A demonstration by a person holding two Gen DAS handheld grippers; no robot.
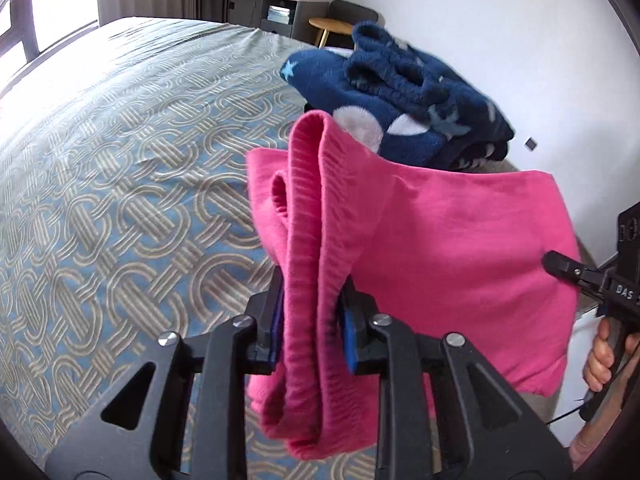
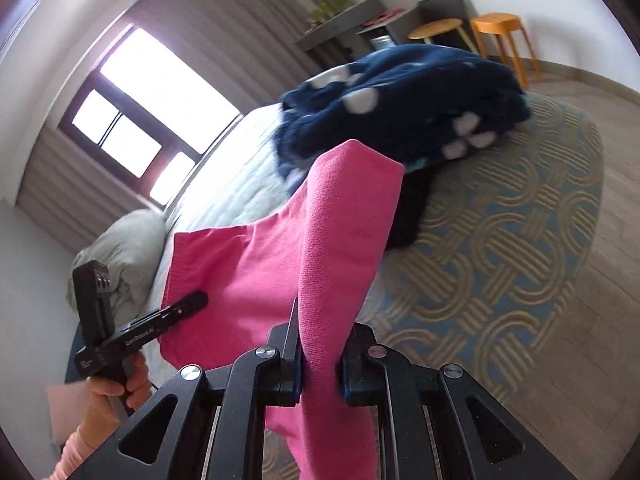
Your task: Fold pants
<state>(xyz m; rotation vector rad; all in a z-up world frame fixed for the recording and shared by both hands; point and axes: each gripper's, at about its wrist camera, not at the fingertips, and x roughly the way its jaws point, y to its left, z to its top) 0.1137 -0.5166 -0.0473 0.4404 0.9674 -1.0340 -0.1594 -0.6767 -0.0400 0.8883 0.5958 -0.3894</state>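
The pink pants (image 1: 448,240) hang folded in the air above the bed, held between both grippers. My left gripper (image 1: 312,312) is shut on the ribbed waistband end, which bunches between its pads. My right gripper (image 2: 320,356) is shut on the other folded edge of the pink pants (image 2: 256,264). The right gripper also shows at the right edge of the left wrist view (image 1: 560,264). The left gripper shows at the left of the right wrist view (image 2: 192,304).
The bed has a blue-and-tan patterned cover (image 1: 120,200). A pile of folded navy fleece clothes with white dots and stars (image 1: 404,92) lies on it beyond the pants. A grey pillow (image 2: 124,256), a window, stools (image 2: 500,28) and a dresser stand further off.
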